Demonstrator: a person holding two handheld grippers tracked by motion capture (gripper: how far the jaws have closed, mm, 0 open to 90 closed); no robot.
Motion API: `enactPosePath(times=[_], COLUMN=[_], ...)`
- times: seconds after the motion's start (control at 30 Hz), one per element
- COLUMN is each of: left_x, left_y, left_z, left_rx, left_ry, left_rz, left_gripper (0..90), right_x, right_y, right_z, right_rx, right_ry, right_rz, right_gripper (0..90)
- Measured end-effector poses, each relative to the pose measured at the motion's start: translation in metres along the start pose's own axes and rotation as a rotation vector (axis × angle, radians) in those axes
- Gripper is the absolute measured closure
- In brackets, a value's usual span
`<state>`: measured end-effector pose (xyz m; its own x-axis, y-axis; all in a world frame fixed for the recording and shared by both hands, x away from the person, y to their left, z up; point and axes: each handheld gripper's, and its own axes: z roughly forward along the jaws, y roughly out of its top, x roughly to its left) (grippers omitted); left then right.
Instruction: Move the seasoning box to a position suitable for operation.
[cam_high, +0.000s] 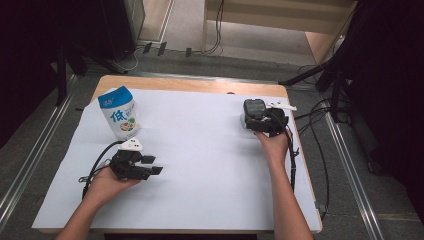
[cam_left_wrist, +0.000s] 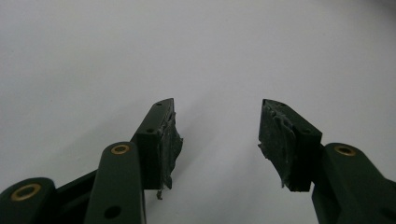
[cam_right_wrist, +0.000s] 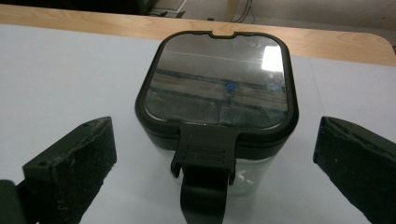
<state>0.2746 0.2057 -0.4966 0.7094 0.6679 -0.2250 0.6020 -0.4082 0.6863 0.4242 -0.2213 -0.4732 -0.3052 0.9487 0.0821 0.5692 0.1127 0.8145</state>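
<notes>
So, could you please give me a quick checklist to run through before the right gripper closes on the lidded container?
1. Right gripper open wide enough for the container: ok, one jaw stands on each side.
2. Pads clear of its walls: ok, gaps show on both sides.
3. Container centred between the jaws: ok, roughly.
4. Lid latched: cannot tell; the front clasp hangs down, but its lock is not readable.
5. Left gripper out of the way: ok, open and empty over the white sheet.
6. Milk carton clear of the path: ok, upright at the far left.
</notes>
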Motion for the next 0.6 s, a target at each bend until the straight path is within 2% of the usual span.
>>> enactPosePath(times=[0.2, 0.6], left_x=[-0.002, -0.001], left_y=[-0.005, -0.013], left_z=[-0.004, -0.01], left_rx=[-0.002, -0.011], left_ry=[0.014, 0.036], left_rz=[-0.015, -0.029], left_gripper=[46.7, 46.5], right_x=[0.002, 0.003], right_y=[0.001, 0.004], right_z=[0.021, 0.041], right_rx=[0.038, 0.023], right_ry=[-0.024, -0.032], right_rz=[-0.007, 0.038], right_gripper=[0.0, 5.9])
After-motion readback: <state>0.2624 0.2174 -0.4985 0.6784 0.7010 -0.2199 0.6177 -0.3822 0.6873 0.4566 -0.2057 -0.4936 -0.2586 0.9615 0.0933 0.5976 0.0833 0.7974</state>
